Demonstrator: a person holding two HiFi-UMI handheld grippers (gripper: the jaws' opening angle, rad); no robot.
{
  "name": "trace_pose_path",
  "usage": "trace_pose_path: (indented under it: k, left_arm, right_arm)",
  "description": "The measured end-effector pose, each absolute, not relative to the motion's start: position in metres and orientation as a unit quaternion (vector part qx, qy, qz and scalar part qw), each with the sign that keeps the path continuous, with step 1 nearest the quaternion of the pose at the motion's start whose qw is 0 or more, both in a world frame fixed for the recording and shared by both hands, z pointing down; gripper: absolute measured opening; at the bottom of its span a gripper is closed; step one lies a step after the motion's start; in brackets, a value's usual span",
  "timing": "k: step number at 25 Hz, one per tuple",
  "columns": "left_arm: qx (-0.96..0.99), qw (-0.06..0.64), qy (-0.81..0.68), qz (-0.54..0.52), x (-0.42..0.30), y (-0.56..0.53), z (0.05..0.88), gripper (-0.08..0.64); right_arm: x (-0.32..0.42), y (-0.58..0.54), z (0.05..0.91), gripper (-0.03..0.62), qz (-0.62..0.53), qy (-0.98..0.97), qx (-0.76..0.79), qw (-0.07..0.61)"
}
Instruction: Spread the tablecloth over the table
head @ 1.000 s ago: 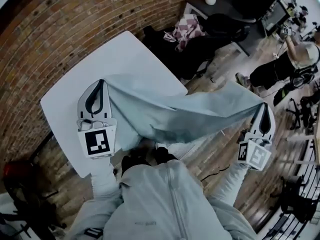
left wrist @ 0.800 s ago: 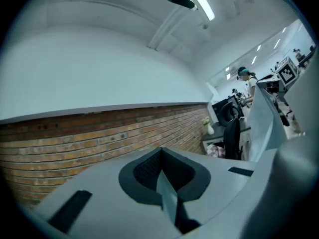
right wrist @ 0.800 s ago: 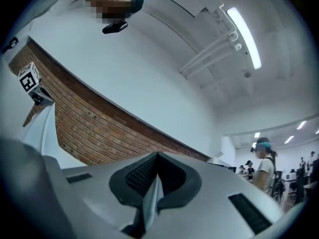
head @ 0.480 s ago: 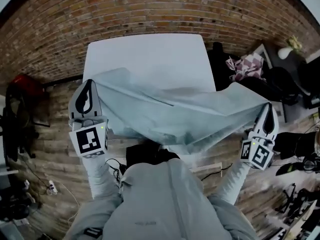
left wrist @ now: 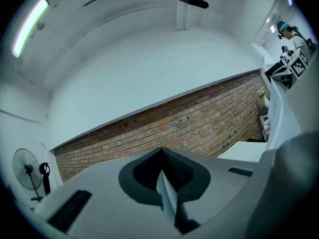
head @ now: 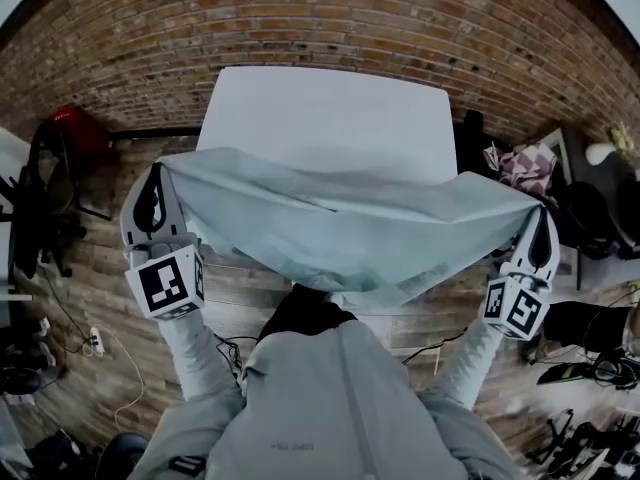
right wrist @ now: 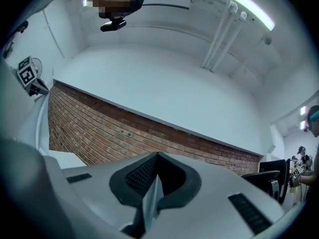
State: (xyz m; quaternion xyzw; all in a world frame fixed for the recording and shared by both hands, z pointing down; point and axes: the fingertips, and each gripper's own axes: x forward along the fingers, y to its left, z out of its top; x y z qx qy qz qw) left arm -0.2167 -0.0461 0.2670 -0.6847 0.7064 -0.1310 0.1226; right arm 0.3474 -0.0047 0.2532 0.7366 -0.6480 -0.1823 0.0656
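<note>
L claw (head: 157,170), R claw (head: 542,215) grip tablecloth (head: 340,233) | table (head: 320,108) ahead | wall (head: 300,18) beyond

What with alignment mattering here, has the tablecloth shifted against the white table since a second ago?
Yes. Against the table, the tablecloth has swung from one corner to span its near edge squarely.

The person wears a pale grey zip-front top (head: 335,408) with long sleeves (head: 198,356). The left gripper (head: 155,173) and right gripper (head: 541,218) have light grey shells, black-lined jaws and black-and-white marker cubes (head: 166,284).
</note>
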Motion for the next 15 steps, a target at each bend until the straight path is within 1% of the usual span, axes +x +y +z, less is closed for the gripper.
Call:
trace_pose_path:
  k: [10,15]
  left_arm:
    - [-0.686,0.126,0.706,-0.122,-0.246,-0.112,0.266,0.025]
    - [-0.684,0.123,0.708,-0.126,-0.252,-0.127,0.271,0.025]
  right_arm:
    - [0.342,-0.040,0.248,0.021,-0.191,-0.610,0.765,0.080]
    - [0.336,-0.055,0.252,0.021,-0.190,-0.611,0.764,0.082]
